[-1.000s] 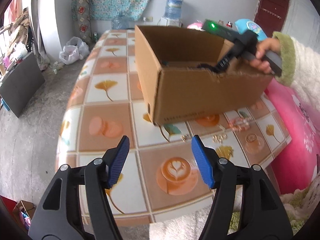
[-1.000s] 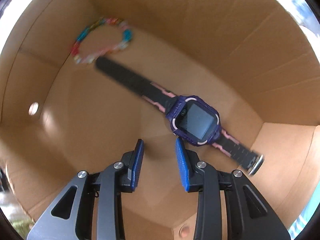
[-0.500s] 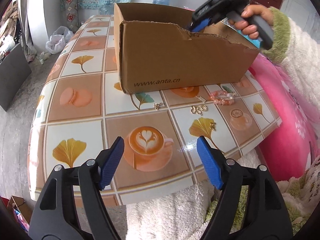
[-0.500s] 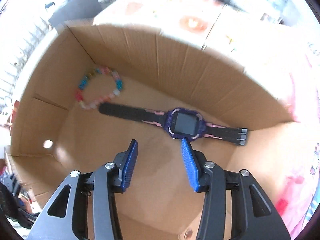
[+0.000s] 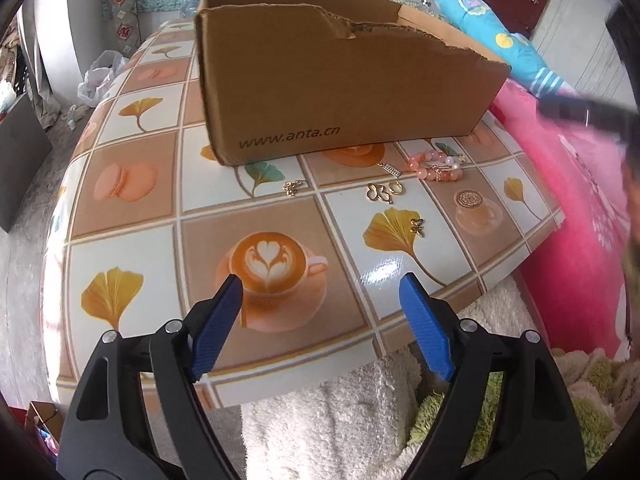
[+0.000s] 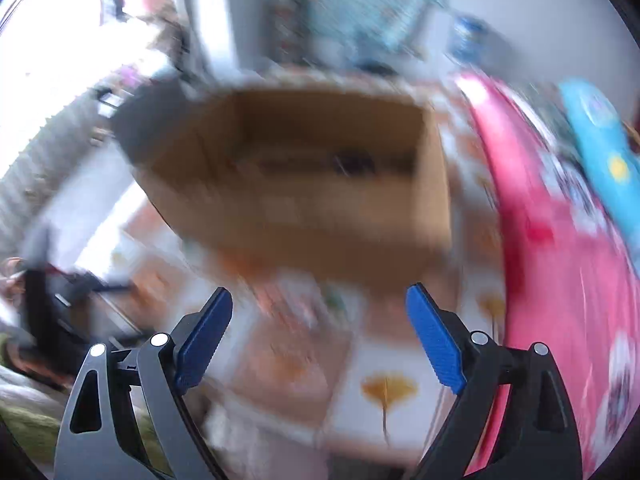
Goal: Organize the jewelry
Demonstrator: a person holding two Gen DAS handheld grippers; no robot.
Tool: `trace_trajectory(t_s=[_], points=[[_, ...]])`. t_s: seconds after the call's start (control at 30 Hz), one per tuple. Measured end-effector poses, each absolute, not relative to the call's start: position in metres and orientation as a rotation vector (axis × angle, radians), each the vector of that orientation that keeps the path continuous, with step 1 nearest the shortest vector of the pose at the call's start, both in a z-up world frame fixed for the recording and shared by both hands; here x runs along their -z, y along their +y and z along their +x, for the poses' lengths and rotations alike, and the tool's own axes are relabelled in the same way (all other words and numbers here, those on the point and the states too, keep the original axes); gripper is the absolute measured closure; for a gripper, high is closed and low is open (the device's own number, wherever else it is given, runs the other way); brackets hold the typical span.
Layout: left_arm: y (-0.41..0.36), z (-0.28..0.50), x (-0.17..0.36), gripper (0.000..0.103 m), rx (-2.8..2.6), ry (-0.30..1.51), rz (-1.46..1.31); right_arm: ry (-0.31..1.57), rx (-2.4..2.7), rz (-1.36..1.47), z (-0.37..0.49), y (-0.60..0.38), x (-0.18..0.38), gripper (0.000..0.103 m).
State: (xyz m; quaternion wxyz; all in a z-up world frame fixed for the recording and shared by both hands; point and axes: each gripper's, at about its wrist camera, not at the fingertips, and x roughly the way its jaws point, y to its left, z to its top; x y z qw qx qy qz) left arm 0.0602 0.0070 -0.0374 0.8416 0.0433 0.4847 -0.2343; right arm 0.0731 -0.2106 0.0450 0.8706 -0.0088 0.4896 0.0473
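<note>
Both tongs gape wide and empty: left tongs [image 5: 320, 300] low in frame above the table [image 5: 132, 240], right tongs [image 6: 320, 312] likewise. Gold charms [image 5: 385, 192] and pink bracelet [image 5: 436, 166] lie mid-frame beside the cardboard box [image 5: 320, 80].

The left wrist view looks from the table's [image 5: 132, 264] near edge toward the cardboard box [image 5: 320, 80] at upper centre. The blurred right wrist view faces that same box [image 6: 304, 216], mid-frame, from higher up.
</note>
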Motion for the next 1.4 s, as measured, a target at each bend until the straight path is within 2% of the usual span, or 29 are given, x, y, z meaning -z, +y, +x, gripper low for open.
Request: trace_trajectory(t_s=[0.2,0.37,0.47,0.53,0.57,0.7,1.23,1.4], points=[[-0.012,0.069,0.045,0.024,0.409,1.035,0.169,1.114,0.014,-0.036,0.066,-0.206,0.01,0.017],[-0.027,0.07,0.051,0.016,0.342,1.037,0.229,1.166,0.005,-0.052,0.07,-0.205,0.045,0.016],[-0.027,0.071,0.052,0.015,0.329,1.041,0.208,1.142,-0.009,-0.067,0.069,-0.206,0.046,0.014],[-0.029,0.07,0.053,0.012,0.331,1.041,0.22,1.142,-0.006,-0.045,0.07,-0.212,0.049,0.007],[-0.029,0.07,0.054,0.008,0.332,1.047,0.221,1.147,-0.014,-0.025,0.072,-0.215,0.048,0.007],[-0.03,0.074,0.054,0.007,0.334,1.07,0.239,1.148,-0.035,0.01,0.07,-0.217,0.048,0.007],[-0.028,0.076,0.055,0.007,0.345,1.071,0.24,1.11,-0.029,0.019,0.068,-0.22,0.049,0.006],[-0.026,0.074,0.055,0.007,0.35,1.056,0.236,0.992,-0.112,0.113,0.055,-0.211,0.029,0.007]])
